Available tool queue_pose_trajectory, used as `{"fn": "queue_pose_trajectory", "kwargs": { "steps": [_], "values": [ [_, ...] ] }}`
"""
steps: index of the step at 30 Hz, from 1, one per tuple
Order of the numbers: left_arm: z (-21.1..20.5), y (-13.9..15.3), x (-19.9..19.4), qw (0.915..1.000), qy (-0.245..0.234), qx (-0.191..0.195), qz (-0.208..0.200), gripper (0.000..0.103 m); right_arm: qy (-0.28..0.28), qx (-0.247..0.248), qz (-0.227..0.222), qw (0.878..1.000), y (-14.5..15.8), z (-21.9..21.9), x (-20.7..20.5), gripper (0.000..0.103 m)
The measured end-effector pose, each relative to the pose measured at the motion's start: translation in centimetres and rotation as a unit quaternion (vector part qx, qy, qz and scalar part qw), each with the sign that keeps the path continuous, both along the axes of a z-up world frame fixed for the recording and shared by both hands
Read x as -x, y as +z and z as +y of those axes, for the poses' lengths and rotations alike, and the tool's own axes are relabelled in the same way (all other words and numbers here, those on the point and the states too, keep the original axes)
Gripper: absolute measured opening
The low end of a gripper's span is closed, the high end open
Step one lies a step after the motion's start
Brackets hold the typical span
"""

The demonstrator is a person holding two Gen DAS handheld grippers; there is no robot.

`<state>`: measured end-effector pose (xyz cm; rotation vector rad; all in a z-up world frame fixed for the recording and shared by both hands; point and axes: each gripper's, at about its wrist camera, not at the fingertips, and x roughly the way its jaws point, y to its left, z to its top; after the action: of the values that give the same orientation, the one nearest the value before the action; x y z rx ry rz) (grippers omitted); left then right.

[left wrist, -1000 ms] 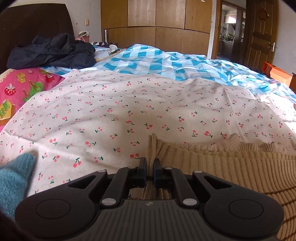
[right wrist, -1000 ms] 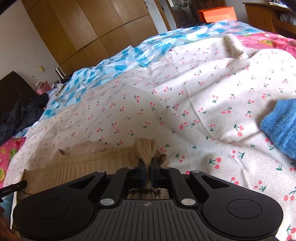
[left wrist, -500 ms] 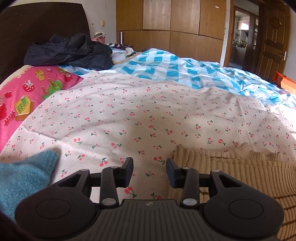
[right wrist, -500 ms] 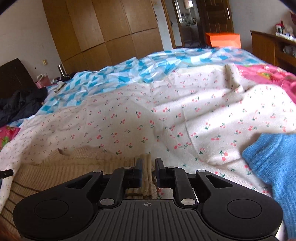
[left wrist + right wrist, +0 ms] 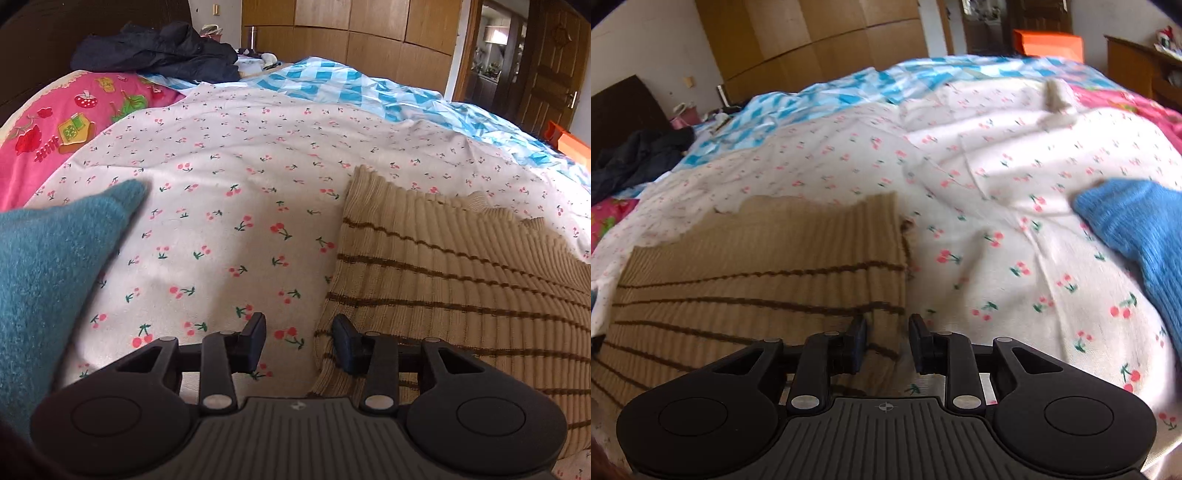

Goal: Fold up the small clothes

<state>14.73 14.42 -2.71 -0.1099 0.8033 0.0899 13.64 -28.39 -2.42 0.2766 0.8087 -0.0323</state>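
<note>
Now the sweater [image 5: 461, 280], tan ribbed knit with thin brown stripes, lies flat on the bed [image 5: 229, 192], spread crosswise between the two tools. From the left tool [image 5: 298, 341] it lies to the right, its side edge running away just inside the right-hand finger; from the right tool [image 5: 886, 343] it lies to the left, its other side edge passing between the fingers. Both tools stand open and hold nothing. Each looks equally near its own edge, so a next fold could likely start from either side. A teal knit [image 5: 55, 266] lies left of the left tool, a blue knit [image 5: 1137, 229] right of the right tool, both apart from the sweater. Nothing stands in the way.
</note>
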Motion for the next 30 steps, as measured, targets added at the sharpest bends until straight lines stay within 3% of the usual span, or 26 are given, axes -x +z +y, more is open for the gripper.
{"fn": "queue_pose_trajectory", "kwargs": {
  "steps": [2, 4, 7, 10, 13, 17, 19, 21, 26, 30],
  "values": [
    [-0.5, 0.1, 0.2, 0.9998, -0.002, -0.019, -0.006, 0.046, -0.01, -0.016, 0.002, 1.0, -0.3, -1.2, 0.3, 0.024],
    [-0.7, 0.5, 0.3, 0.9997, 0.002, -0.024, -0.008, 0.046, -0.009, 0.0, 0.002, 1.0, 0.2, -0.8, 0.4, 0.025],
    [0.0, 1.6, 1.2, 0.9994, 0.026, 0.01, -0.023, 0.046, -0.008, 0.015, -0.011, 1.0, 1.7, 0.1, 1.0, 0.025],
    [0.3, 2.5, 2.5, 0.9979, 0.046, 0.013, -0.043, 0.045, 0.003, 0.036, -0.04, 0.999, 3.6, 1.5, 1.8, 0.026],
    [0.5, 2.0, 3.4, 0.9974, 0.057, 0.026, -0.037, 0.045, 0.035, 0.053, -0.057, 0.996, 4.5, 3.3, 2.3, 0.027],
    [0.9, 0.0, 3.2, 0.9962, 0.081, 0.031, 0.001, 0.045, 0.062, 0.068, -0.011, 0.996, 2.3, 5.1, 1.3, 0.027],
    [1.3, -0.1, 3.1, 0.9954, 0.088, 0.038, 0.004, 0.045, 0.055, 0.078, 0.023, 0.995, 0.9, 5.2, 0.7, 0.027],
    [1.4, 0.1, 3.5, 0.995, 0.09, 0.042, -0.003, 0.045, 0.049, 0.075, 0.018, 0.996, 1.7, 5.5, 0.9, 0.028],
    [2.1, 0.9, 5.3, 0.9894, 0.105, 0.098, -0.022, 0.045, 0.096, 0.086, -0.018, 0.991, 5.6, 9.2, 0.6, 0.031],
    [2.5, 1.0, 6.0, 0.9864, 0.099, 0.128, -0.029, 0.045, 0.159, 0.068, -0.011, 0.985, 6.9, 14.7, -2.3, 0.033]
  ]
}}
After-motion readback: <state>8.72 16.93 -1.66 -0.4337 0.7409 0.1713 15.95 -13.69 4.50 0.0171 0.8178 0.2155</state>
